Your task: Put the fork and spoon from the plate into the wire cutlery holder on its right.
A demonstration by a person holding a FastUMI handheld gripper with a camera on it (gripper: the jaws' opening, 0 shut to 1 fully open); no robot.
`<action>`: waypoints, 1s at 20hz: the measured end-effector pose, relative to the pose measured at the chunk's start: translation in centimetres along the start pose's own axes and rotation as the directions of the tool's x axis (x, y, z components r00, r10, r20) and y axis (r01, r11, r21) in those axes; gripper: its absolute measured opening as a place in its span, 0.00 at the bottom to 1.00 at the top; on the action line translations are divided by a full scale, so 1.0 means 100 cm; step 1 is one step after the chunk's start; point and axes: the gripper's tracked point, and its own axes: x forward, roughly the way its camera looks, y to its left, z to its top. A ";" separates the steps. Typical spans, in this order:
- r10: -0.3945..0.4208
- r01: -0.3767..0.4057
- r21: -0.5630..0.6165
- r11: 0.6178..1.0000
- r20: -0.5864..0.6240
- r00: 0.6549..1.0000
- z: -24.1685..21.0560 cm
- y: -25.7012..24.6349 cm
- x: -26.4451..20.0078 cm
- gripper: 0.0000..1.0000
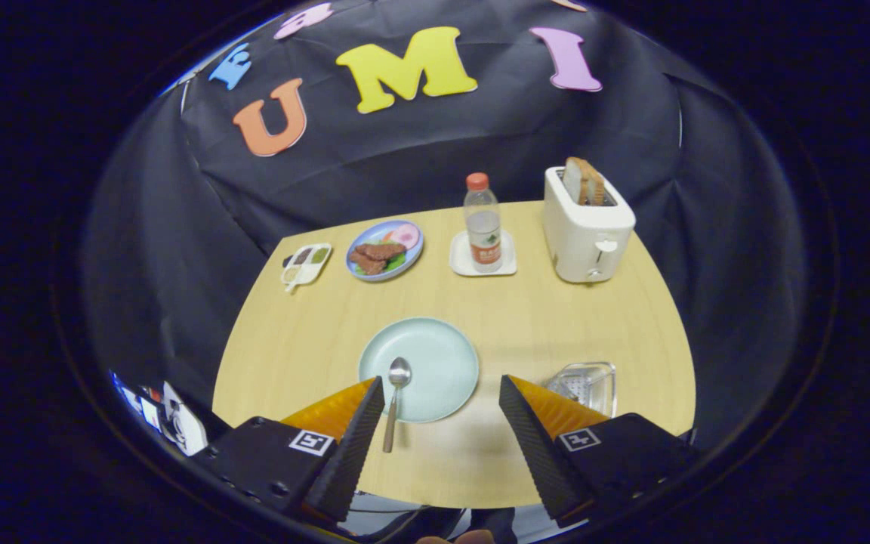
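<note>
A pale green plate (442, 355) lies on the wooden table just ahead of my fingers. A metal spoon (393, 408) rests on the plate's left part, its bowl on the plate and its handle reaching over the near rim toward my left finger. My gripper (442, 381) hovers above the near side of the plate, open, with nothing between its fingers. The wire cutlery holder (590, 381) stands to the right of the plate, partly hidden behind my right finger (533, 423). What it holds I cannot tell.
At the back of the round table (299, 340) stand a white toaster (586, 230) with bread in it, a bottle (483, 223) on a white coaster, a blue plate of food (384, 250) and a small divided dish (305, 264).
</note>
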 end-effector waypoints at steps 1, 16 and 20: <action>0.002 -0.002 -0.005 1.000 -0.020 1.000 -0.011 0.010 0.008 0.92; -0.122 0.095 -0.107 0.990 -0.288 0.950 -0.132 0.052 0.130 0.72; -0.145 0.109 -0.131 0.985 -0.313 0.939 -0.138 0.051 0.140 0.52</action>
